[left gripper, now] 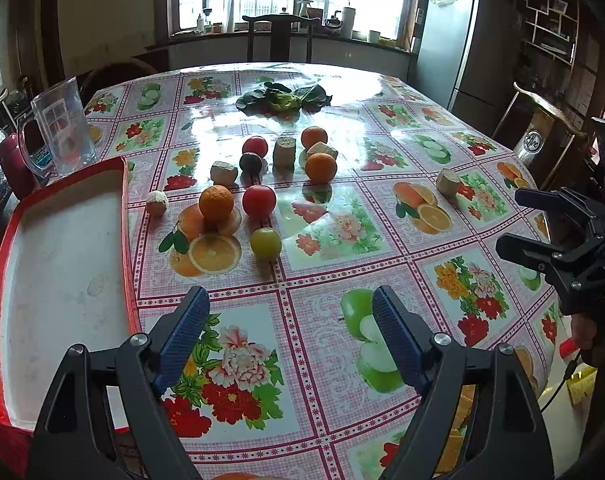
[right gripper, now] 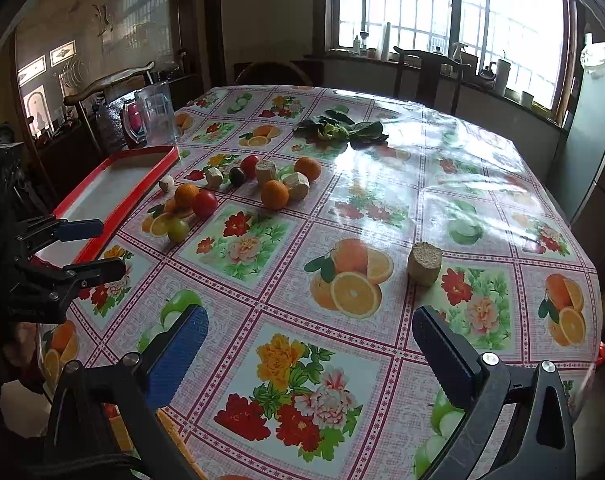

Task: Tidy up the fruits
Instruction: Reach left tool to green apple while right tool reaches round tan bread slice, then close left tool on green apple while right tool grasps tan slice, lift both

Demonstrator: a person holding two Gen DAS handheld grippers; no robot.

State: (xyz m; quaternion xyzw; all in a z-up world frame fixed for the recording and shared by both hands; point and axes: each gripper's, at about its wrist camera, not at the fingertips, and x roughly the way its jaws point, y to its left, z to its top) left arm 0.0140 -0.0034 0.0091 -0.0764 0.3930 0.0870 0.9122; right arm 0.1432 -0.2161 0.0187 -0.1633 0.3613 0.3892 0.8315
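Fruits lie in a cluster mid-table: three oranges point(left gripper: 216, 203) point(left gripper: 321, 167) point(left gripper: 314, 137), two red fruits point(left gripper: 259, 200) point(left gripper: 255, 146), a green fruit point(left gripper: 265, 243) and a dark one point(left gripper: 250, 162). Among them are several beige cut chunks point(left gripper: 224, 172); one chunk point(right gripper: 424, 263) lies apart to the right. A red-rimmed white tray point(left gripper: 62, 280) sits empty at the left edge. My left gripper point(left gripper: 290, 308) is open, short of the green fruit. My right gripper point(right gripper: 310, 328) is open over the tablecloth, near the lone chunk.
Leafy greens point(left gripper: 282, 98) lie beyond the fruits. A clear plastic jug point(left gripper: 64, 128) and a red cup point(left gripper: 12, 160) stand behind the tray. Wooden chairs point(left gripper: 280, 36) point(left gripper: 542, 136) surround the table, and a fridge point(left gripper: 450, 44) stands at the far right.
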